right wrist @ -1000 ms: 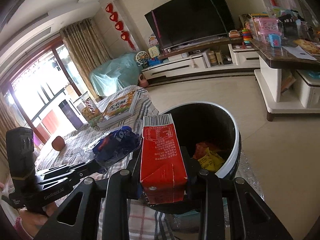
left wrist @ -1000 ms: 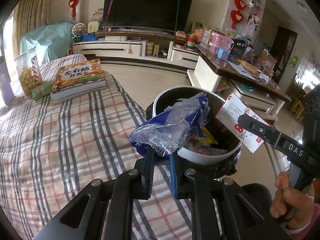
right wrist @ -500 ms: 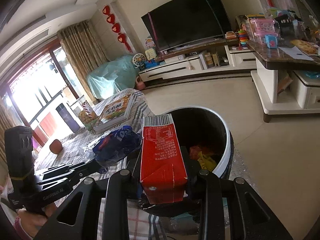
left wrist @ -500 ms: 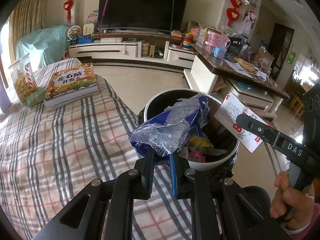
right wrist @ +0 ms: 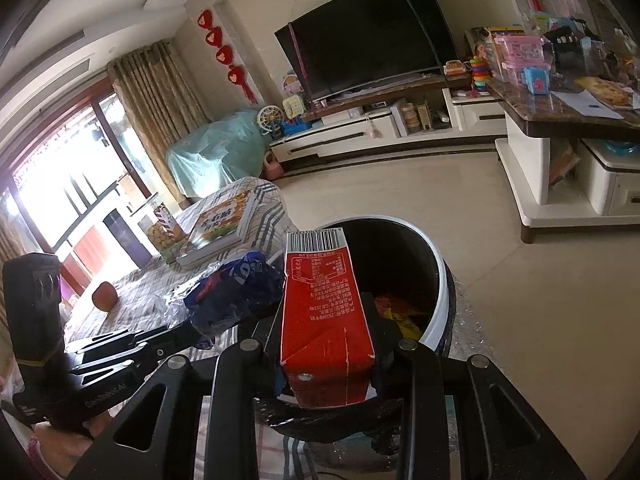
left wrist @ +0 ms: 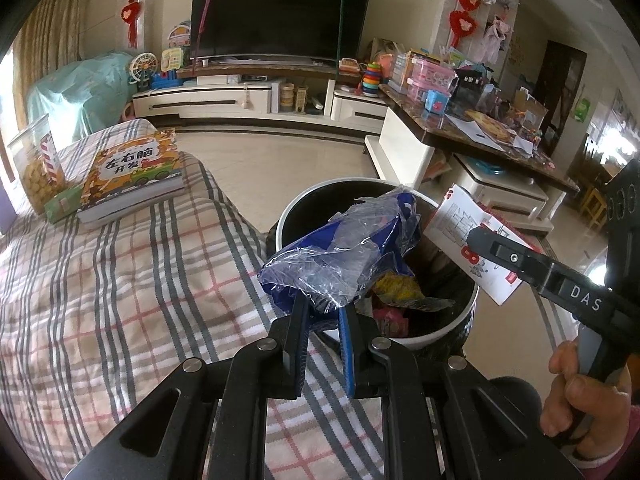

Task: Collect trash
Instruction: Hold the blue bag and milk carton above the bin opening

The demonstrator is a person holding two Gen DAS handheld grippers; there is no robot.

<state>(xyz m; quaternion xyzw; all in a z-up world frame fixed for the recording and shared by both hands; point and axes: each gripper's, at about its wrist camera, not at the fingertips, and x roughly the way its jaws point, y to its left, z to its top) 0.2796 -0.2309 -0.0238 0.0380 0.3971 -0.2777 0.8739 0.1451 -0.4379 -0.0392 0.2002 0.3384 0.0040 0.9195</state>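
Left gripper [left wrist: 322, 312]: black two-finger tool, fingers clamped on a crumpled blue-and-clear plastic wrapper [left wrist: 344, 252], held above the near rim of the bin.

Right gripper [right wrist: 326, 344]: black two-finger tool, fingers pressed against both sides of a red rectangular drink carton [right wrist: 326, 316], barcode end pointing away, held upright over the bin's near rim. From the left wrist view the carton's white printed face [left wrist: 468, 240] shows at the bin's right rim.

Round white waste bin with black liner [left wrist: 444, 330]: stands on the floor against the right edge of the bed; inside lie yellow and pink snack wrappers [left wrist: 396, 288].

Bed with grey-and-red checked cover [left wrist: 120, 280]: left of the bin. Near its far edge lies a thick colourful children's book [left wrist: 136, 168]. Just left of the book lies a small green box [left wrist: 64, 200], with a clear jar of yellow snacks [left wrist: 34, 160] standing behind that box.

Cluttered dark-topped table [left wrist: 480, 136]: beyond the bin, to the right.

Long white TV cabinet [left wrist: 240, 98]: along the far wall, carrying a large black television [left wrist: 276, 12].
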